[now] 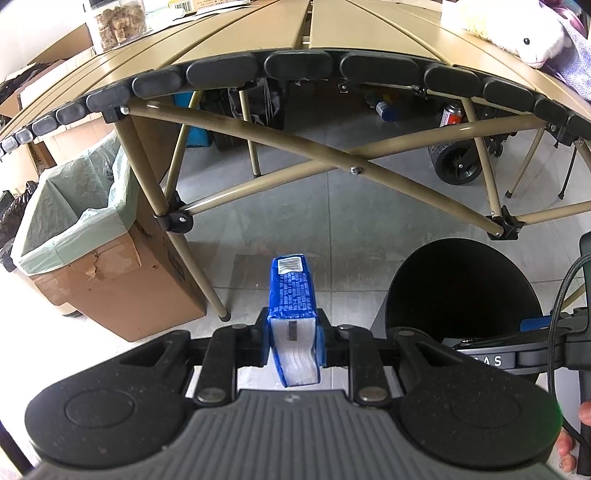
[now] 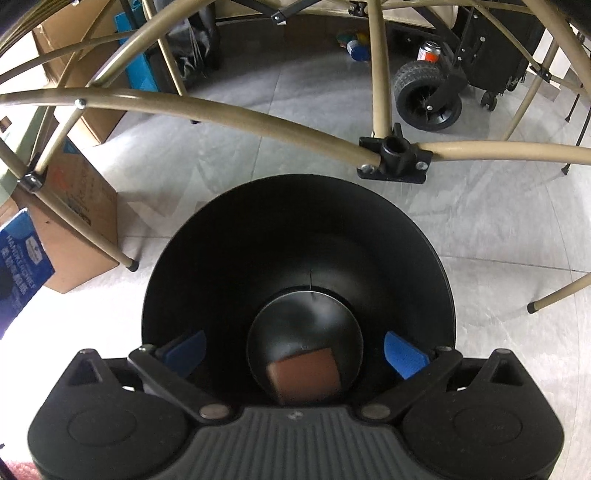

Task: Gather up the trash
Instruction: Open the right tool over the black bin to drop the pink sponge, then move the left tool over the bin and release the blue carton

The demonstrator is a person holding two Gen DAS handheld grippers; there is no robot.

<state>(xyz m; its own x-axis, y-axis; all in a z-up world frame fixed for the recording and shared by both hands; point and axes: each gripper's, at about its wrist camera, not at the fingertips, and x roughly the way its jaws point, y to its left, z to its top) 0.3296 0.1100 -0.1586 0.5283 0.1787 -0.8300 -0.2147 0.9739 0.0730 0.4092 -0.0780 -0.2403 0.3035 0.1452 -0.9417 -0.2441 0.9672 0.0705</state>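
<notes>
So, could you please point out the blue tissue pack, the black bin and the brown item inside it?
blue tissue pack (image 1: 293,295): left wrist view, printed top face.
black bin (image 2: 295,229): right wrist view, inner wall.
brown item (image 2: 303,374): right wrist view, its flat face.

Ahead of the left fingers (image 1: 273,343) the tiled floor (image 1: 332,221) lies open up to the crossed braces (image 1: 354,168) under the surface (image 1: 258,33). Left of them a bag-lined cardboard box (image 1: 110,280) and a slanting leg (image 1: 195,273) narrow the way. Between the spread right fingers (image 2: 402,356) the black bin's mouth (image 2: 295,236) gapes, with a brown square (image 2: 304,374) on its bottom; a black joint bracket (image 2: 395,158) stands just beyond its rim.
</notes>
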